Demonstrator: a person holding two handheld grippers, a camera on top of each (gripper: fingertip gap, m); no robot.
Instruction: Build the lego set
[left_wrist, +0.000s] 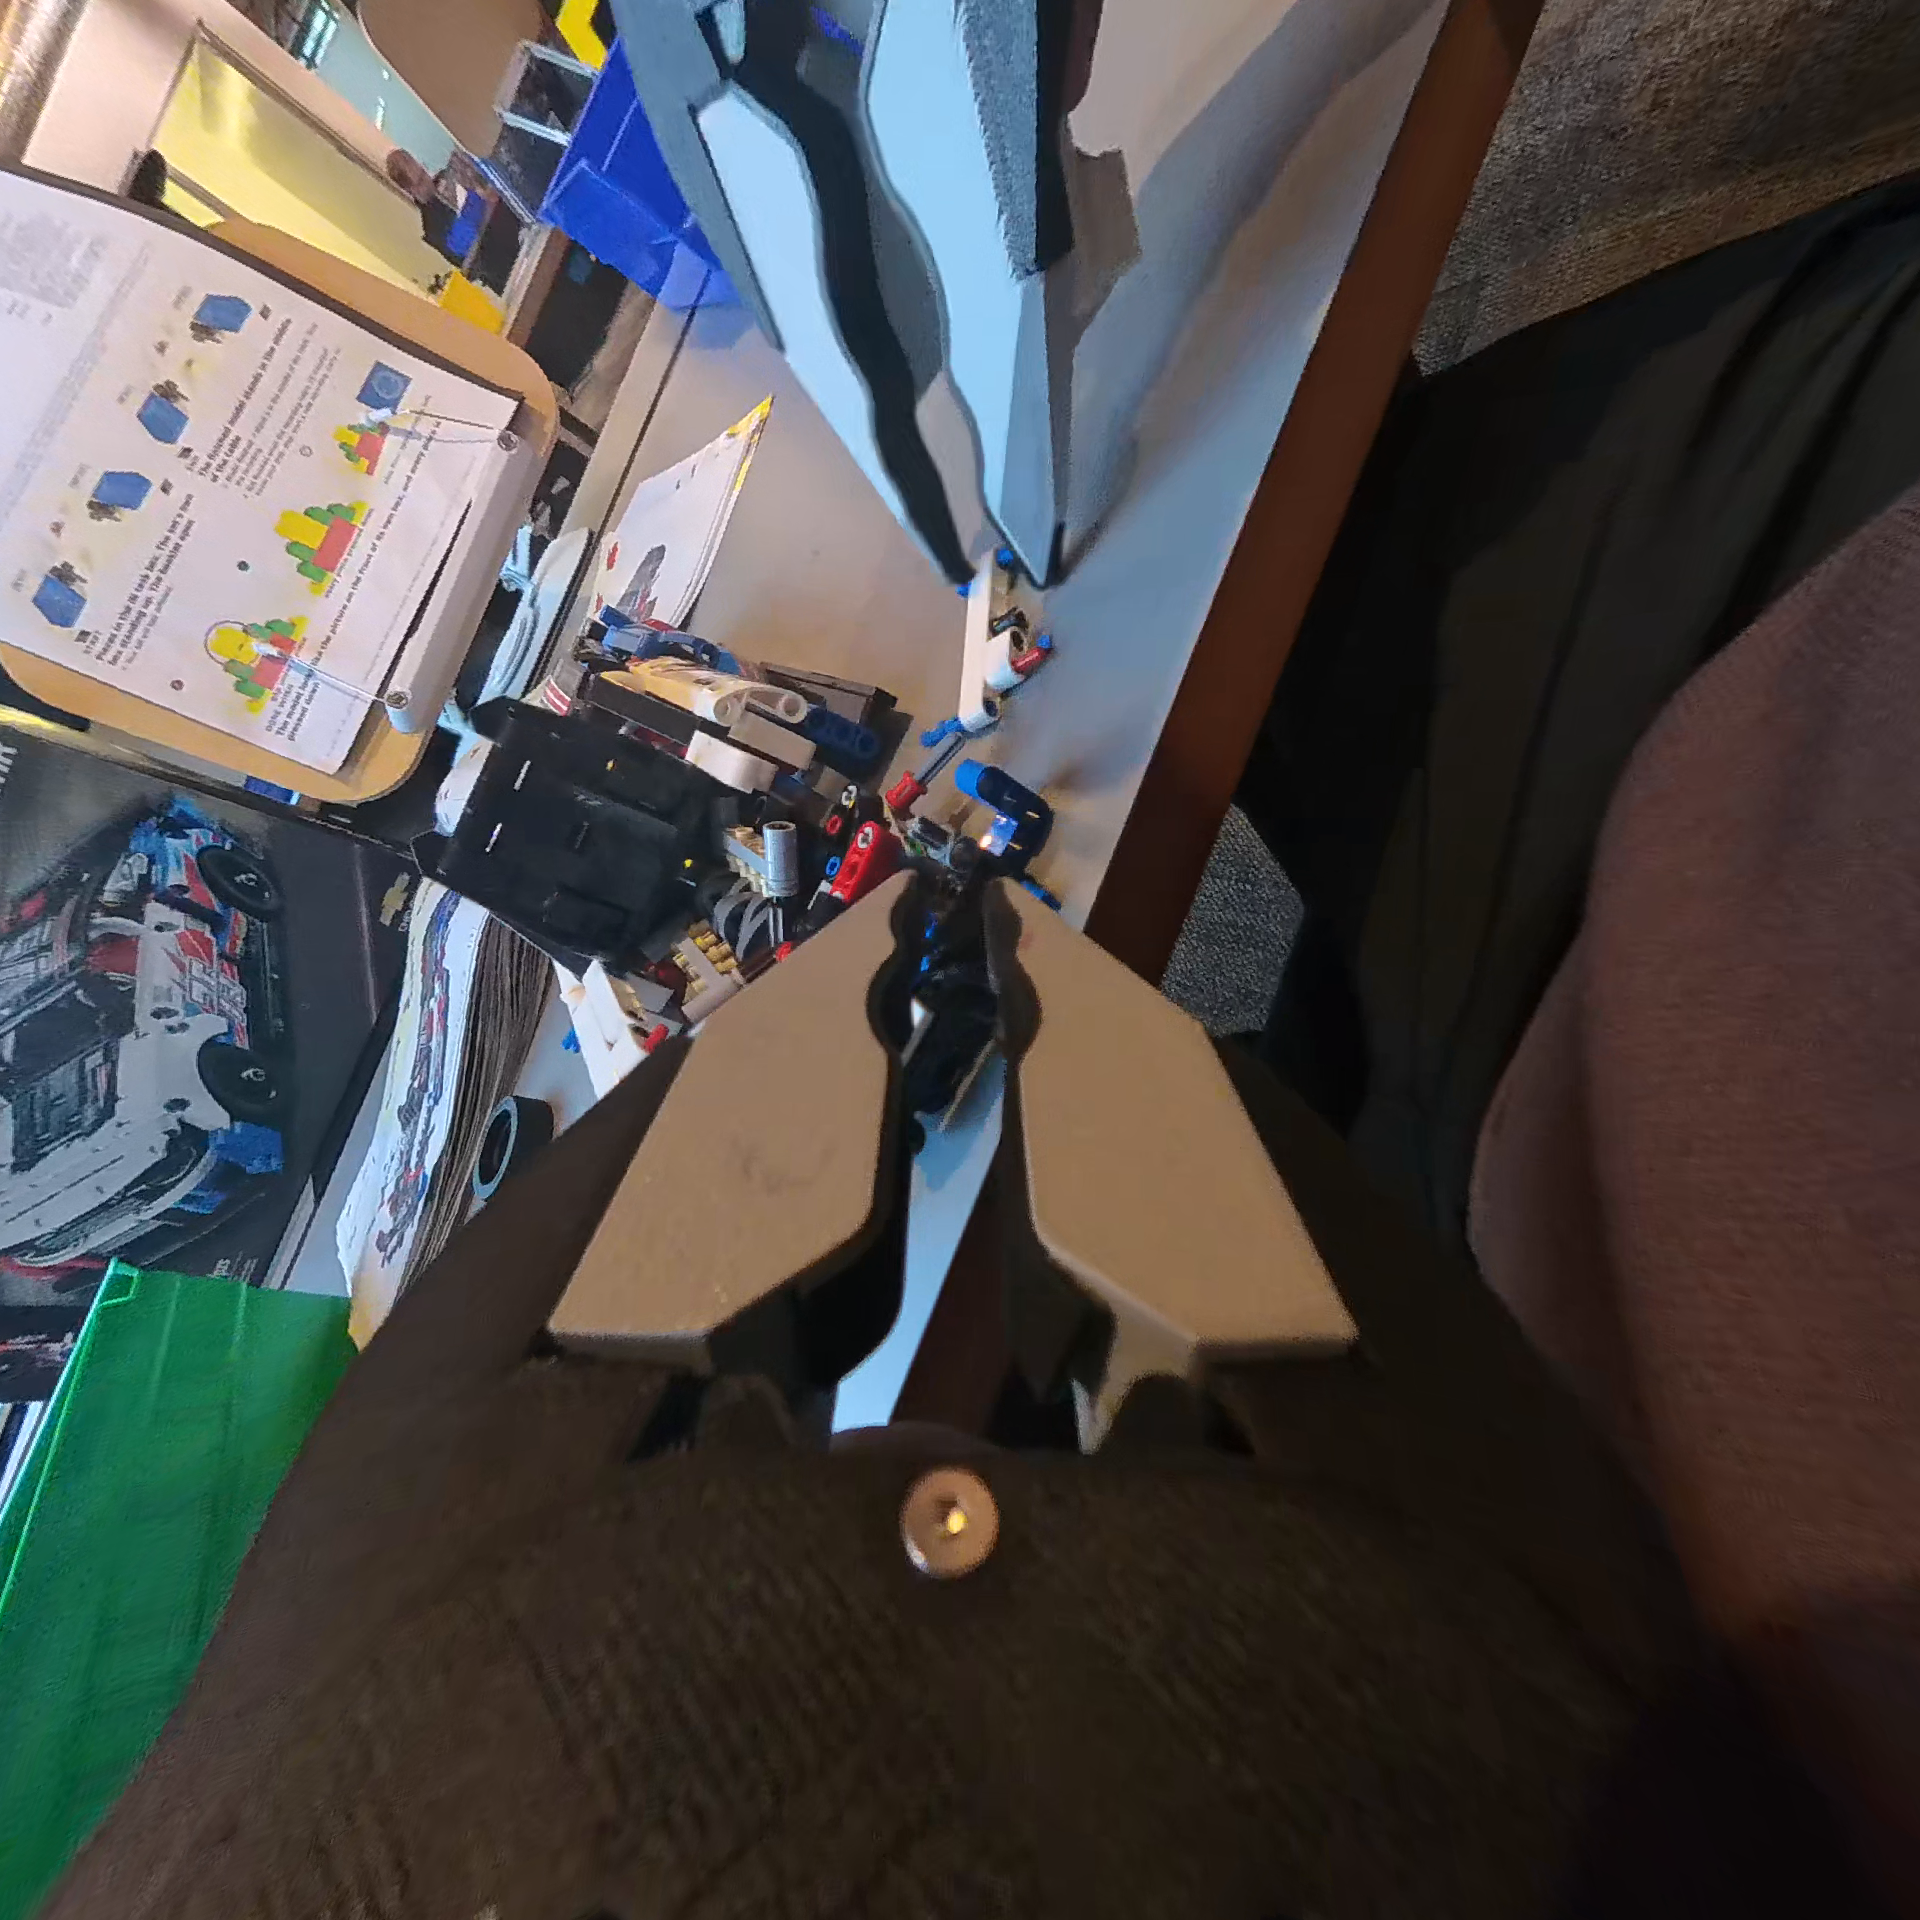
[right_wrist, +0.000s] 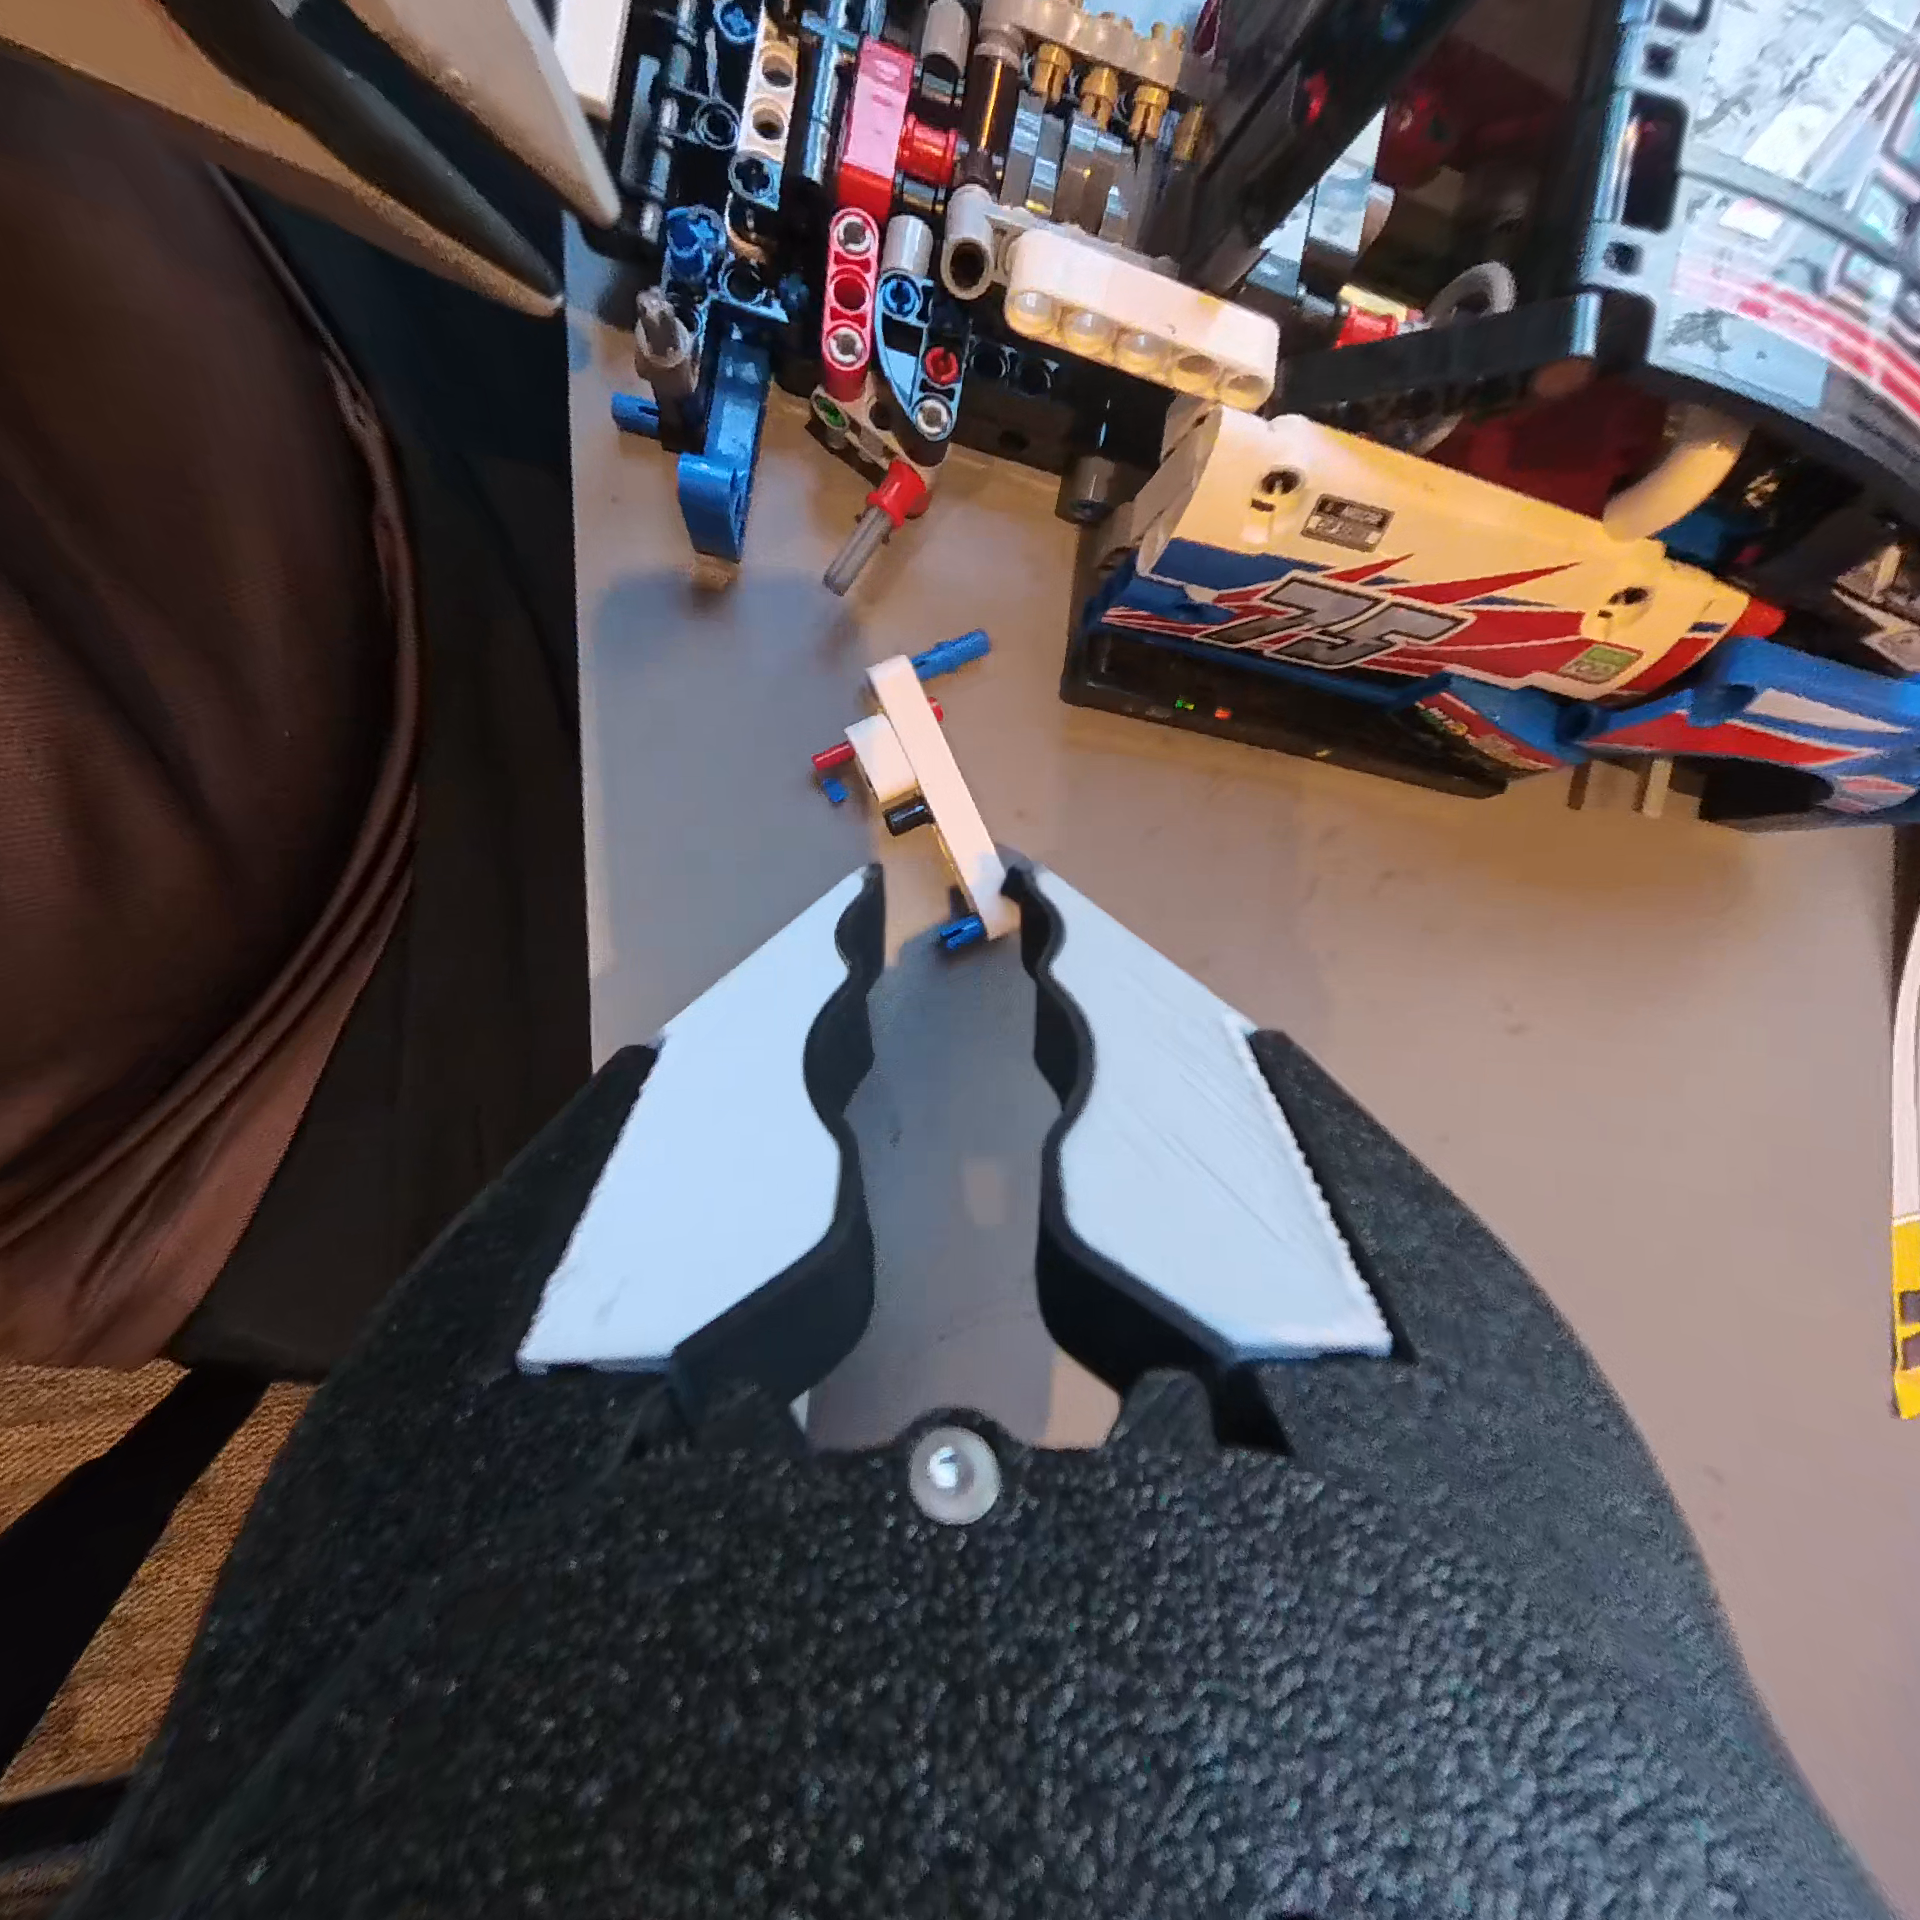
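Note:
The part-built lego car (left_wrist: 665, 821) lies on the grey table, with black, red and blue beams showing in the right wrist view (right_wrist: 935, 208). My left gripper (left_wrist: 954, 899) is shut on a black and blue end of the car (left_wrist: 951, 1023) near the table edge. A small white beam with blue and red pins (right_wrist: 930, 764) lies ahead of my right gripper (right_wrist: 943, 878). Its near end sits between the narrowly parted jaws and touches the right fingertip (right_wrist: 1023, 894). I cannot tell if it is gripped. The left wrist view shows that gripper (left_wrist: 1006, 569) and beam (left_wrist: 987, 649) too.
A white, blue and red car body panel (right_wrist: 1403, 603) lies right of the beam. A loose blue pin (right_wrist: 956, 649) lies just beyond it. An instruction sheet on a stand (left_wrist: 239, 488), the set's box (left_wrist: 135, 1018), a booklet (left_wrist: 686, 509) and a tyre (left_wrist: 509, 1143) crowd the far side. A person's lap (right_wrist: 208, 727) borders the table edge. One gripper's finger ends stand about 10 centimetres off the other's.

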